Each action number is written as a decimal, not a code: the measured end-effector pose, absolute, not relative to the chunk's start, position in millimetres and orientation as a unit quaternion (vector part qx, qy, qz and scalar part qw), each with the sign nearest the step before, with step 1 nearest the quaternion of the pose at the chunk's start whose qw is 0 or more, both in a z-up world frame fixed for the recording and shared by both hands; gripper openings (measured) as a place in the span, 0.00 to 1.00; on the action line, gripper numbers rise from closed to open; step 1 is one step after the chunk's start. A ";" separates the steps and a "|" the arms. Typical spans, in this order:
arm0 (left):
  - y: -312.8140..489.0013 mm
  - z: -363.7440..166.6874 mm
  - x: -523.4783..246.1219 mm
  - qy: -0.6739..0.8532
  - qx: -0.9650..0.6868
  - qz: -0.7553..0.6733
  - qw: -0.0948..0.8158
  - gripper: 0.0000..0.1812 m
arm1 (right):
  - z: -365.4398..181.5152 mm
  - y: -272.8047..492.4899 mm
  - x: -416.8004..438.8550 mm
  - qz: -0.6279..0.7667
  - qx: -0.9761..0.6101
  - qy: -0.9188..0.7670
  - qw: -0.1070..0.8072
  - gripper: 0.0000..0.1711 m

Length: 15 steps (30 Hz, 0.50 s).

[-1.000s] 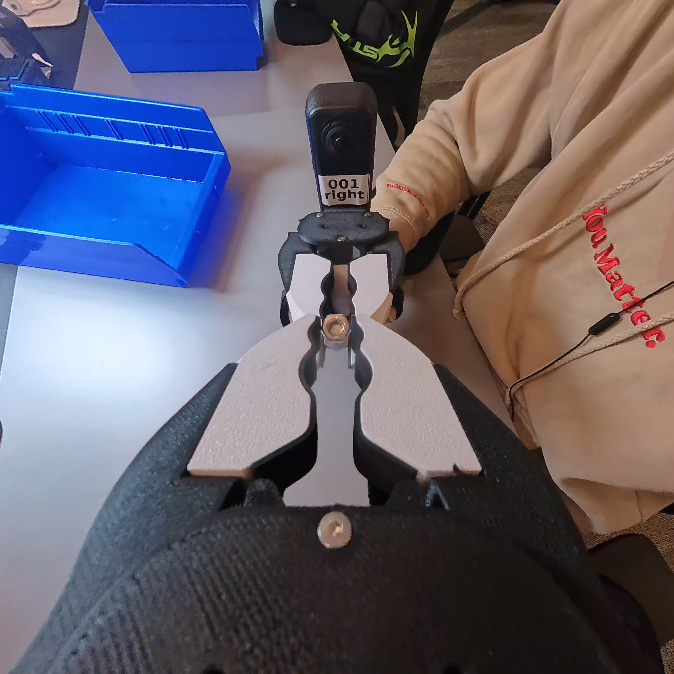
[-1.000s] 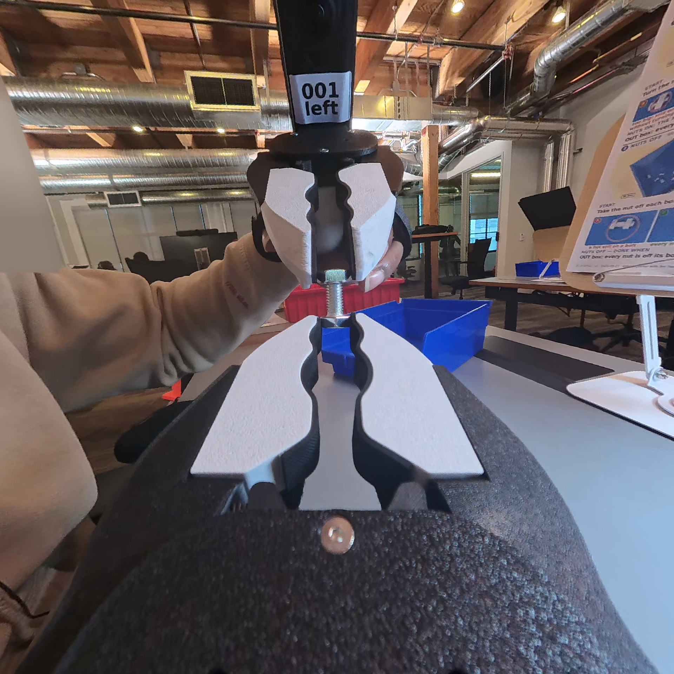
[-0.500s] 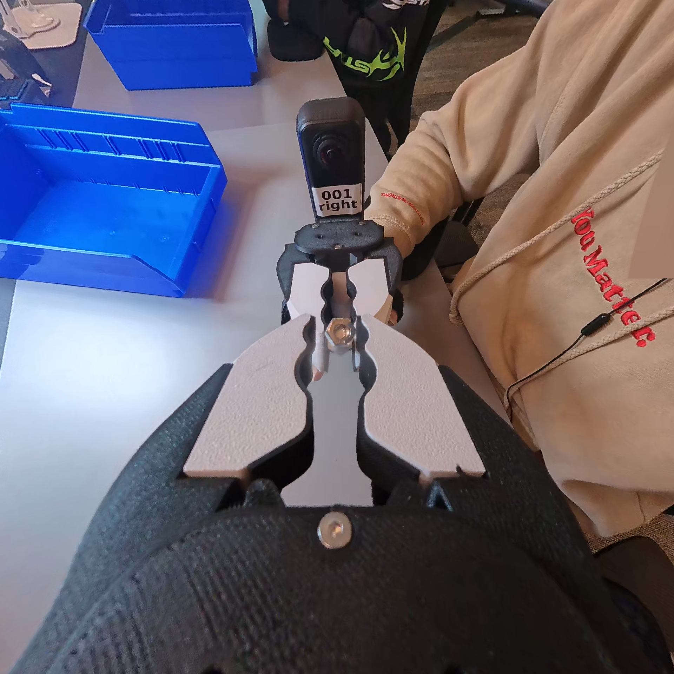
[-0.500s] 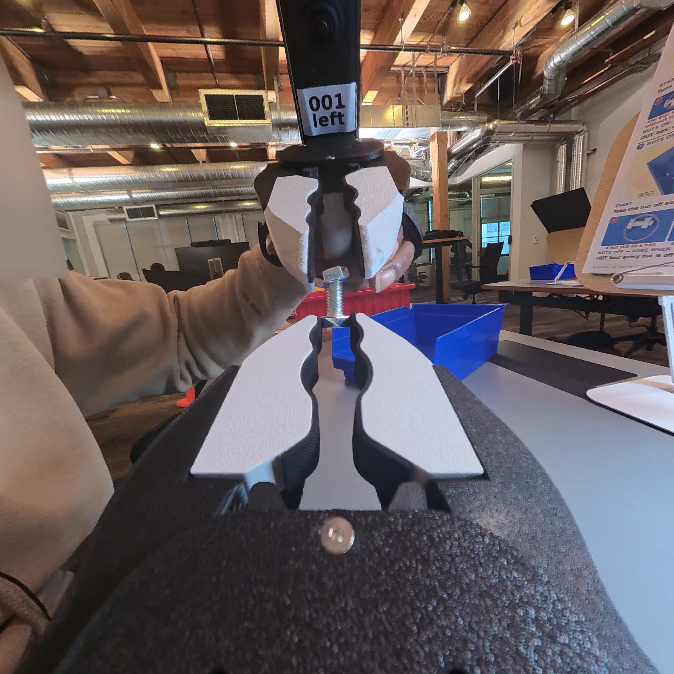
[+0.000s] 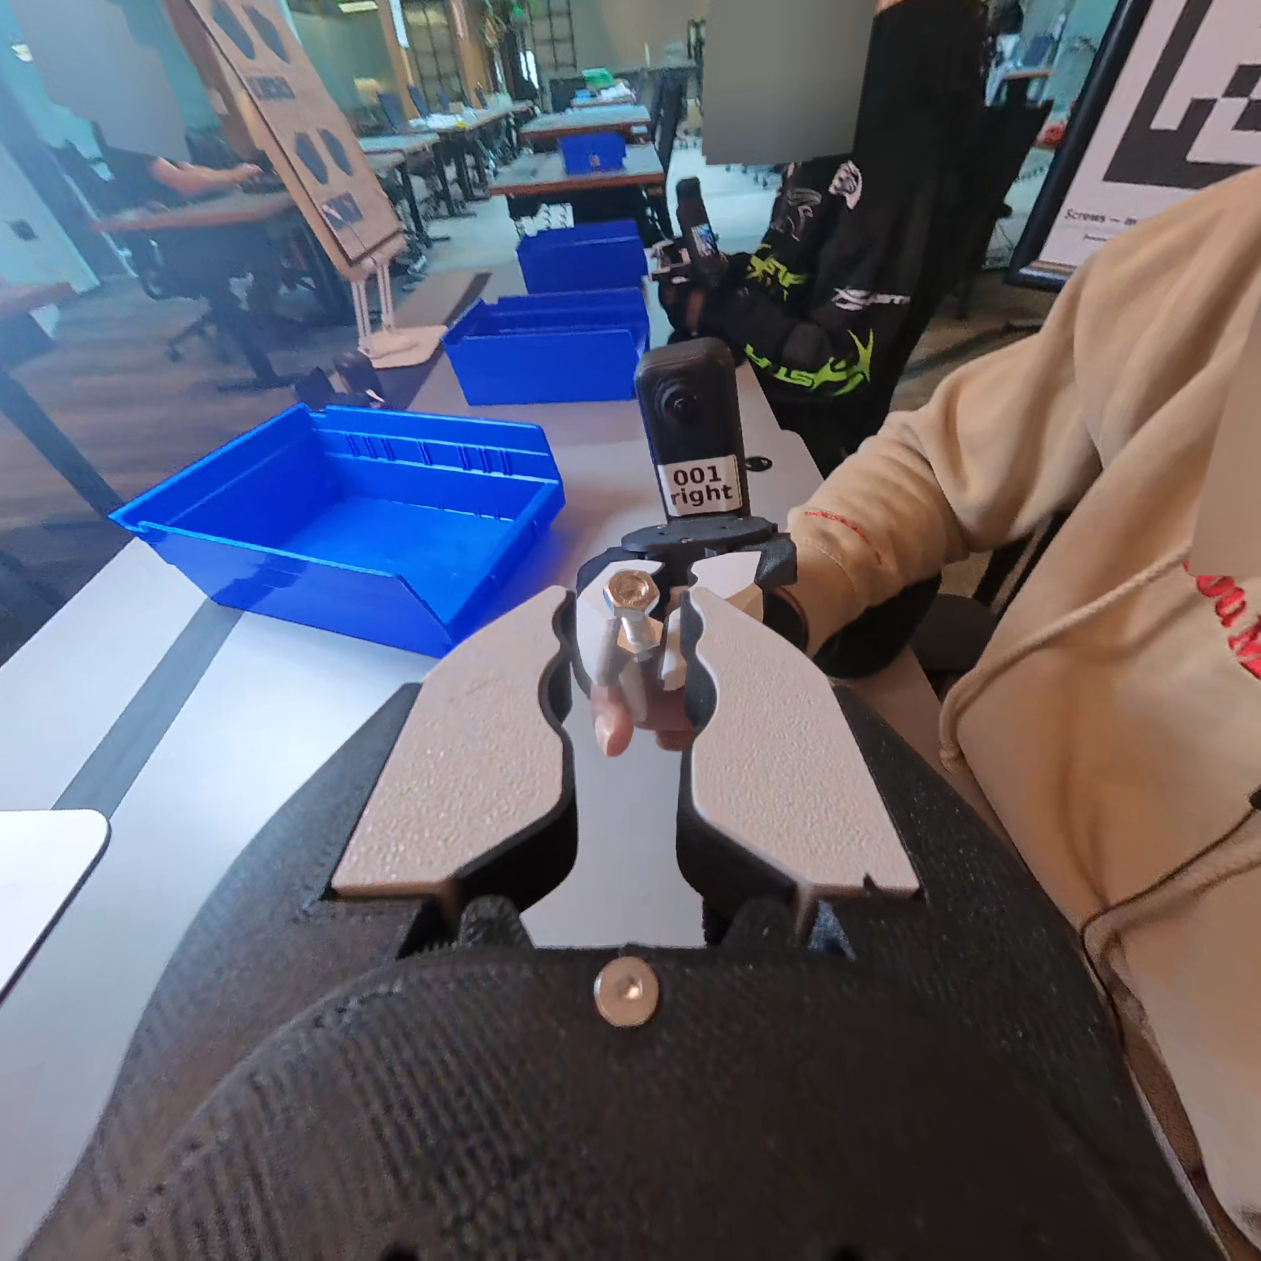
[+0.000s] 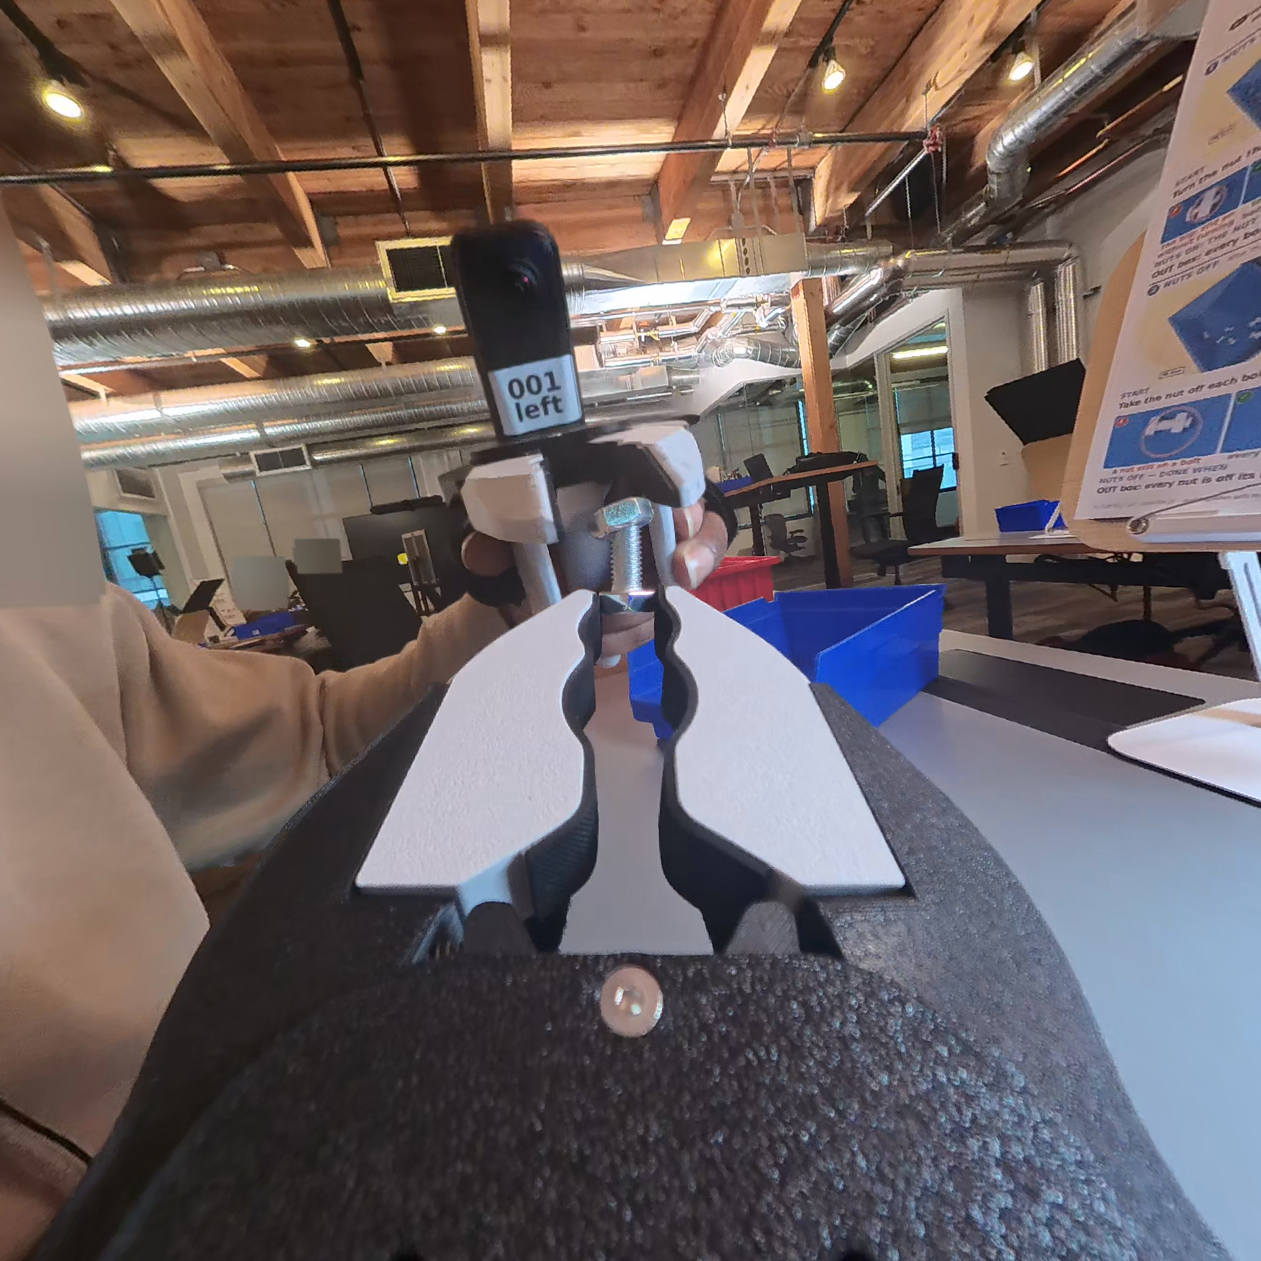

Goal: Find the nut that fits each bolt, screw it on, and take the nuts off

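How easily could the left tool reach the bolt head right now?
Probably yes: the left tool hangs open with the bolt head between its fingers; the right tool grips only the nut.

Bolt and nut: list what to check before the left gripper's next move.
1. Right gripper shut on the nut: ok.
2. Bolt standing in the nut with nothing else holding it: ok.
3. Left gripper open, its fingers on either side of the bolt head and not touching it: ok.
4. How far the bolt is threaded into the nut: cannot tell.
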<state>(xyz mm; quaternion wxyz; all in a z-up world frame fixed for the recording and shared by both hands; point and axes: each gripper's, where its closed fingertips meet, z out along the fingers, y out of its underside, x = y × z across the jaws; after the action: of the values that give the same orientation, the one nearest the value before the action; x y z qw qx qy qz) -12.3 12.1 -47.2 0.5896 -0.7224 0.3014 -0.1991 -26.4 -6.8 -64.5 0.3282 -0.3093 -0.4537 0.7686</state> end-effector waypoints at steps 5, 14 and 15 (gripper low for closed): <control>17.3 -51.9 -12.8 0.290 -0.718 -0.184 0.605 0.16 | -67.0 -4.8 -28.6 0.766 -0.316 -0.453 0.330 0.09; 19.9 -56.6 -14.0 0.288 -0.723 -0.177 0.603 0.09 | -73.2 -4.3 -31.8 0.757 -0.322 -0.460 0.335 0.08; 19.6 -56.8 -14.0 0.287 -0.724 -0.180 0.601 0.09 | -73.3 -4.5 -31.7 0.756 -0.321 -0.461 0.336 0.09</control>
<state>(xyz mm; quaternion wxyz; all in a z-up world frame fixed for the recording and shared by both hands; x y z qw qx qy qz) -14.0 19.6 -56.8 0.6010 -0.7238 0.2874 -0.1798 -31.7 -4.5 -73.3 0.3357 -0.3213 -0.4612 0.7559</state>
